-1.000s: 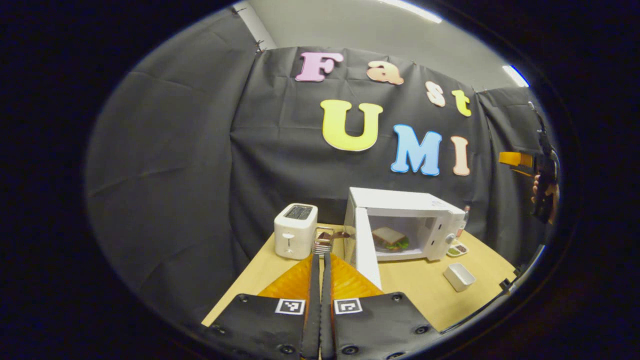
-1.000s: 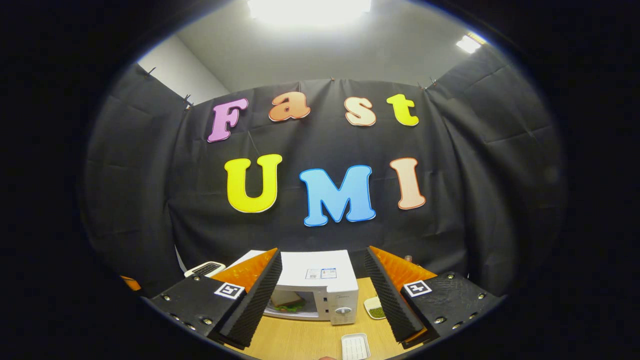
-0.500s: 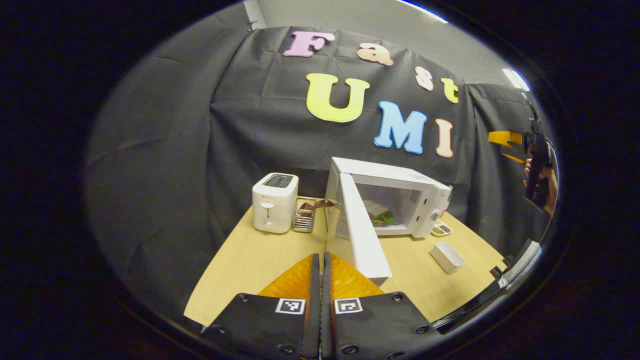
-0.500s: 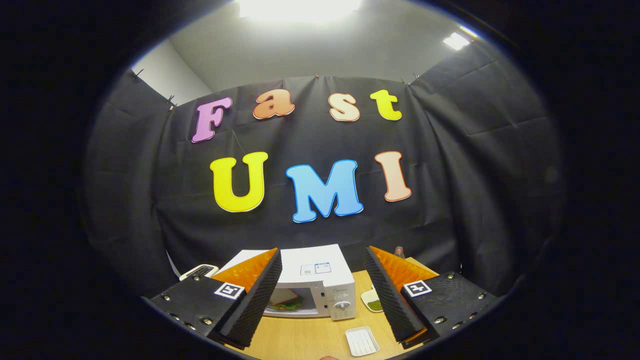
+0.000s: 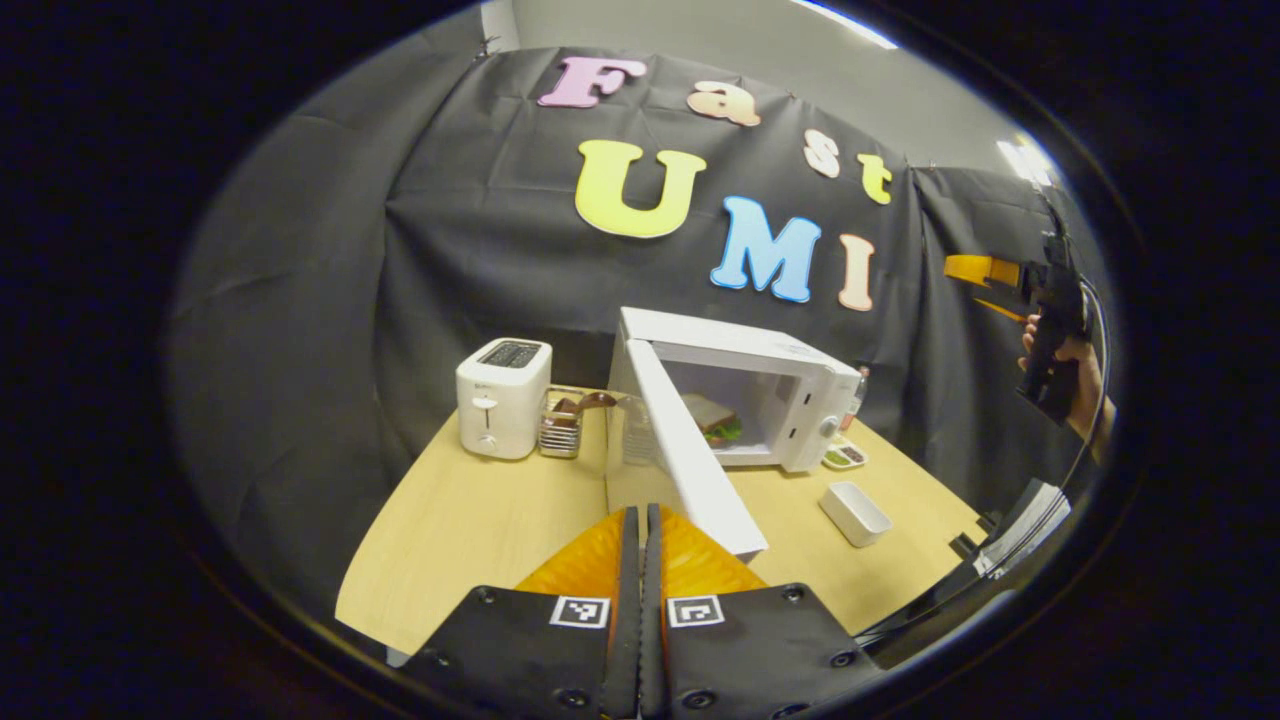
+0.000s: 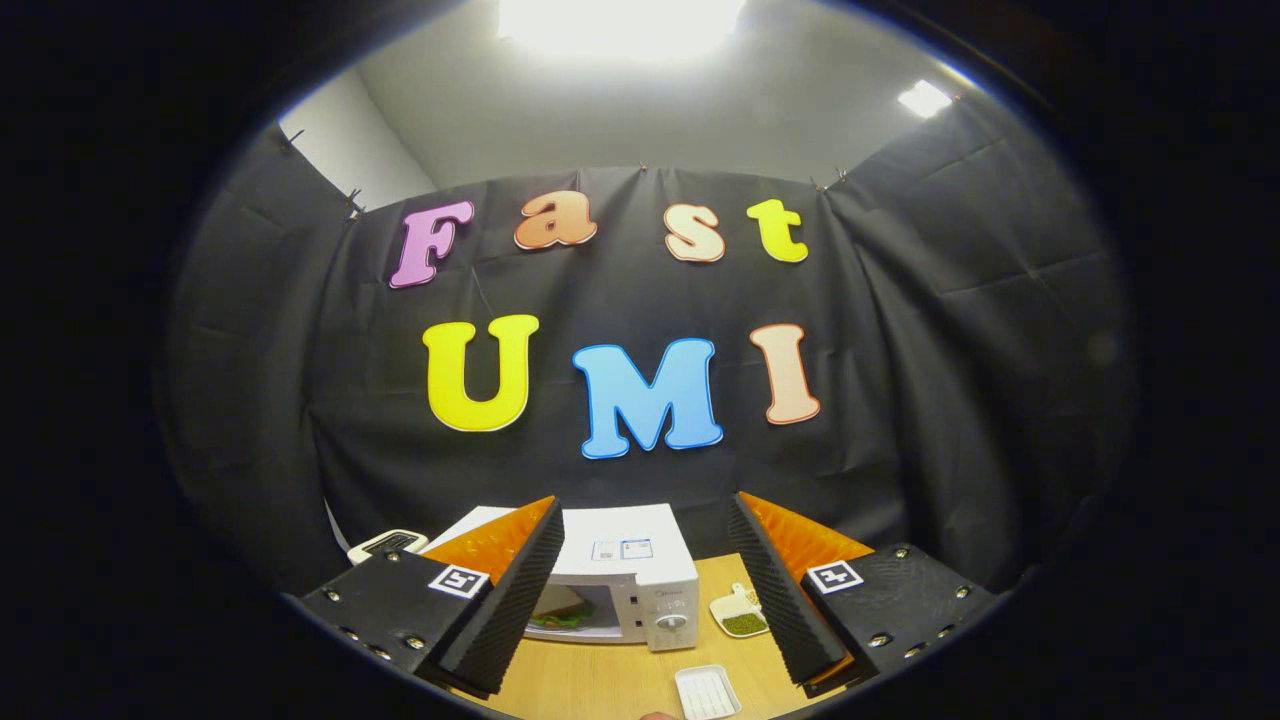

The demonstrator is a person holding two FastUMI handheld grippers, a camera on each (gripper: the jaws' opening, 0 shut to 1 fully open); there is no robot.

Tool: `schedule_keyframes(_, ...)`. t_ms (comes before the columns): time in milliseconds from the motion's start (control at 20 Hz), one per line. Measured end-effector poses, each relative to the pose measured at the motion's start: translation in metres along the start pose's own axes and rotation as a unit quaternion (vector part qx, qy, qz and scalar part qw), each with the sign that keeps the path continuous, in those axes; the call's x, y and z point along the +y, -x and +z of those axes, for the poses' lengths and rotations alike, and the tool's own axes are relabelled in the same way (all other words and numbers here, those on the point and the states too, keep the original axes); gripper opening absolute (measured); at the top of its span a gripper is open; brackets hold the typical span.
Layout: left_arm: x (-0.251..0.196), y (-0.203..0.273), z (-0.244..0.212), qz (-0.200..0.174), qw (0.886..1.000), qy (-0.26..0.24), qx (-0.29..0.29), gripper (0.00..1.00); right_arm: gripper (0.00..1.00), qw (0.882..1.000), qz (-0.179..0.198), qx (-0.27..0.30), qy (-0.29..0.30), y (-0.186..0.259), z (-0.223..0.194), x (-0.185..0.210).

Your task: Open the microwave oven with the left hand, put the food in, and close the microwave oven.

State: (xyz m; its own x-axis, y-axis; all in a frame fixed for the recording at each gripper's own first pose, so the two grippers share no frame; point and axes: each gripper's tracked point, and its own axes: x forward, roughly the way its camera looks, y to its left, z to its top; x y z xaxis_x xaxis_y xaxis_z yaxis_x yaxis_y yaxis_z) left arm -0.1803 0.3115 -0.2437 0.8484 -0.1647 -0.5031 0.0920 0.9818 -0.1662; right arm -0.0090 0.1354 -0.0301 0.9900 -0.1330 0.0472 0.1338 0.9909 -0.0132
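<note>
**Sandwich inside, door standing open**

Left gripper view first: the left gripper [image 5: 640, 520] sits low at centre, its two fingers pressed flat together with nothing between them, clenched on air. Their ribbed inner faces meet in a thin dark seam, and the lower bodies are cut off at the bottom edge. Just past the tips stands the microwave oven [image 5: 745, 385], a boxy white shell on the pale wooden table [image 5: 470, 520]. Its door [image 5: 690, 465] swings out toward the camera, seen nearly edge-on, a smooth white slab that hides the left part of the cavity. Inside, partly masked by that door, lies the sandwich [image 5: 712, 420]: pale bread over something green, details too small to read. Left of the oven is a rounded white toaster [image 5: 502, 397], and beside it a wire rack [image 5: 562, 425] with brown contents I cannot identify. A shallow white rectangular tray [image 5: 855, 513] rests on the table to the right. Far right, a hand [image 5: 1080, 375] holds the right gripper [image 5: 985, 285] up high, well apart from the table.

Right gripper view: those fingers [image 6: 530, 580] are spread wide, released, with ridged foam-like faces. Between them the oven shows front-on; the left finger covers its open side.
</note>
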Motion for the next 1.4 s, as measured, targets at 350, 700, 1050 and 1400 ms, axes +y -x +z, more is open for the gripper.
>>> schedule_keyframes(350, -0.076, -0.034, 0.000, -0.035, 0.999, 0.008, 0.011, 0.07, 1.00, 0.999, 0.019, -0.022, 0.020, -0.020, 0.017, -0.024)
schedule_keyframes(700, -0.139, -0.073, 0.005, -0.076, 0.997, 0.003, 0.030, 0.07, 1.00, 1.000, 0.018, -0.015, 0.012, -0.033, 0.008, -0.058)
schedule_keyframes(1050, -0.183, -0.116, 0.009, -0.113, 0.992, -0.013, 0.047, 0.06, 1.00, 1.000, 0.002, 0.003, 0.004, -0.033, -0.003, -0.096)
schedule_keyframes(1400, -0.221, -0.151, 0.004, -0.146, 0.986, -0.026, 0.070, 0.06, 0.99, 1.000, -0.020, 0.018, 0.013, -0.026, -0.009, -0.134)
